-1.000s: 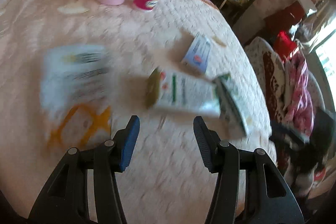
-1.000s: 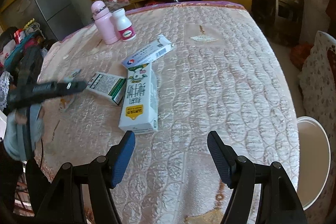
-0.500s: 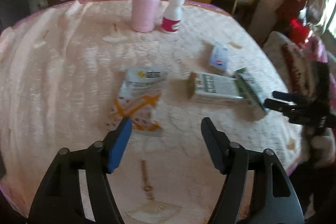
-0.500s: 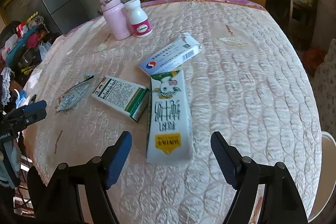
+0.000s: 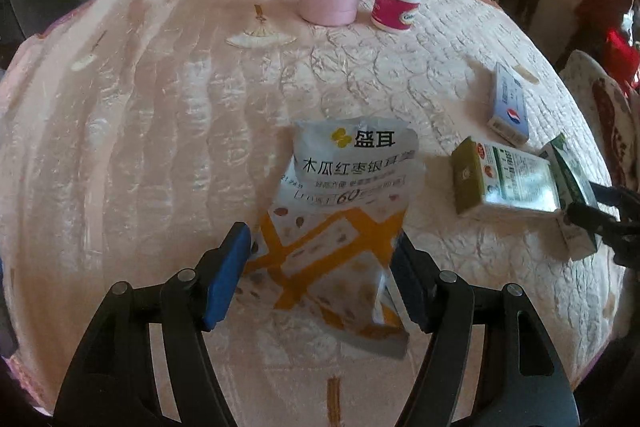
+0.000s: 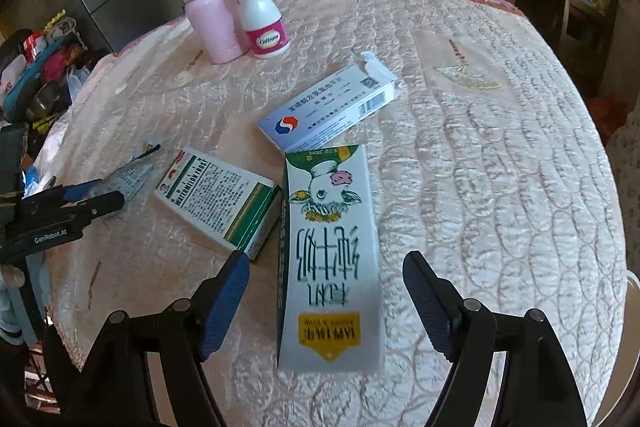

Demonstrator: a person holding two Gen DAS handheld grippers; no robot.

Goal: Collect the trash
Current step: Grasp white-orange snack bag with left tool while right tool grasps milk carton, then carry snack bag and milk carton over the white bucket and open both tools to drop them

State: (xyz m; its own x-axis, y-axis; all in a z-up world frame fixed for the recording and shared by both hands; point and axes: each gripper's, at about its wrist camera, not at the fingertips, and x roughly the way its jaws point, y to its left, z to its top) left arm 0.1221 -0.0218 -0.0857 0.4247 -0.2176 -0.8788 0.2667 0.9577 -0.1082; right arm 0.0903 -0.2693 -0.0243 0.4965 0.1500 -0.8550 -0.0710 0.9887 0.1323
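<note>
A white and orange snack bag lies flat on the pink quilted round table. My left gripper is open and straddles the bag's near half, one blue pad beside each edge. A white milk carton with a cow print lies lengthwise between the open fingers of my right gripper, and the pads stand apart from it. In the right wrist view the left gripper shows at the left edge over the snack bag.
A green and white box lies left of the carton, with a blue and white medicine box behind it. A pink bottle and a white pill bottle stand at the far side. Chairs and cluttered shelves surround the table.
The left gripper has swung onto the snack bag and come down around it, jaws wider than before. The right gripper has closed in on the milk carton, which now lies between its fingers.
</note>
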